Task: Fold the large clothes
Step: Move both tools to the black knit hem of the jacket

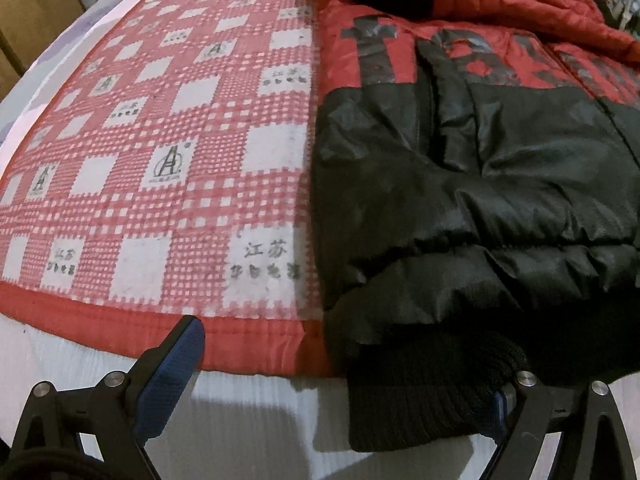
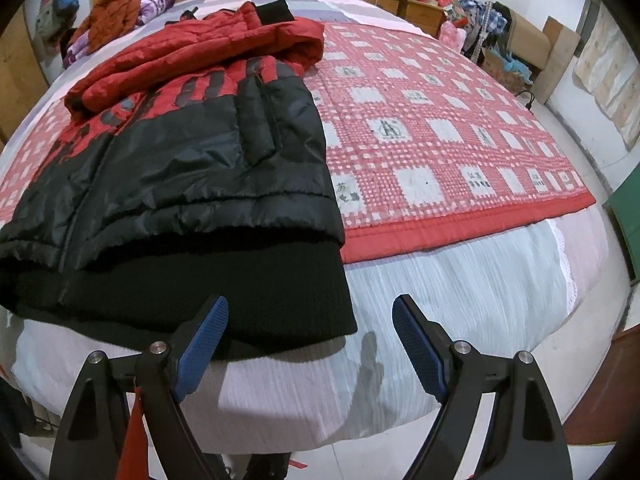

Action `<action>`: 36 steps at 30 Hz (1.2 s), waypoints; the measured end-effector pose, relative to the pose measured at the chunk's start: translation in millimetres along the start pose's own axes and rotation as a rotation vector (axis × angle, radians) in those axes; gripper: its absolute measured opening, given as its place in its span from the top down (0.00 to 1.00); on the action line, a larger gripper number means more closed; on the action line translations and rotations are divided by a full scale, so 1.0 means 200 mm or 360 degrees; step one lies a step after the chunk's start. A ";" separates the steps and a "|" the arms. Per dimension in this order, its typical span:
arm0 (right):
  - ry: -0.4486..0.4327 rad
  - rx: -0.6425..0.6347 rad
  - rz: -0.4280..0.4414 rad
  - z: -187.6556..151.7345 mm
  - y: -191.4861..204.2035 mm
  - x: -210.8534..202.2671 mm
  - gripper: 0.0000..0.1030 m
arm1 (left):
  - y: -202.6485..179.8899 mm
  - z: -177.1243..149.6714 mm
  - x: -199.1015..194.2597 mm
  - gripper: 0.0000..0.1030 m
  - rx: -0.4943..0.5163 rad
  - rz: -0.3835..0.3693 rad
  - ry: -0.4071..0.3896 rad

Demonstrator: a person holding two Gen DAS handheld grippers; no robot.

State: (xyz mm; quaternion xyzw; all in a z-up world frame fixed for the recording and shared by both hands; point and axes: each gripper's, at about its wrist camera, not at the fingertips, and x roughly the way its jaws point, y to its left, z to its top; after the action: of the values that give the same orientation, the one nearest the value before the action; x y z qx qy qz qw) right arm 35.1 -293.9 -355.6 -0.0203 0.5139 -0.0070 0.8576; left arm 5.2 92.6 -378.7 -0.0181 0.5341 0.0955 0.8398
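Note:
A red and black puffer jacket (image 1: 480, 152) lies on a bed, its black knit hem (image 1: 424, 392) toward me. In the right wrist view the jacket (image 2: 172, 152) fills the left half, its red hood bunched at the top. My left gripper (image 1: 340, 380) is open; the hem's left corner lies between its fingers and covers the right fingertip. My right gripper (image 2: 310, 328) is open just in front of the hem's right corner (image 2: 320, 312); its left finger (image 2: 206, 340) overlaps the hem's edge.
A red and white checked blanket (image 2: 440, 128) covers the bed over a white sheet (image 2: 440, 300). Clothes are piled near the wooden headboard (image 2: 120, 12). Cluttered boxes (image 2: 520, 40) stand at the far right. A green cabinet (image 2: 628, 220) stands at the right edge.

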 end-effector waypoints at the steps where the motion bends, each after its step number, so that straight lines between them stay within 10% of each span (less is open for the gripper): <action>1: -0.0002 0.0000 0.0002 0.00 0.00 0.00 0.16 | 0.00 0.00 0.00 0.06 0.0000 -0.0003 0.0005; 27: -0.0030 0.0069 0.0002 -0.06 -0.09 0.04 0.16 | -0.02 0.00 -0.01 0.11 0.0034 -0.0040 -0.0041; 36: -0.0047 0.0187 0.0165 0.01 -0.16 0.07 0.16 | -0.03 0.01 -0.01 0.37 -0.0004 -0.0196 -0.0010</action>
State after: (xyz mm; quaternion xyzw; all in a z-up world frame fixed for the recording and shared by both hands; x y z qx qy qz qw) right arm 44.8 -326.7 -365.5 0.0565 0.5004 0.0075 0.8639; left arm 6.2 86.7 -376.2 -0.0518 0.5291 0.0444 0.8458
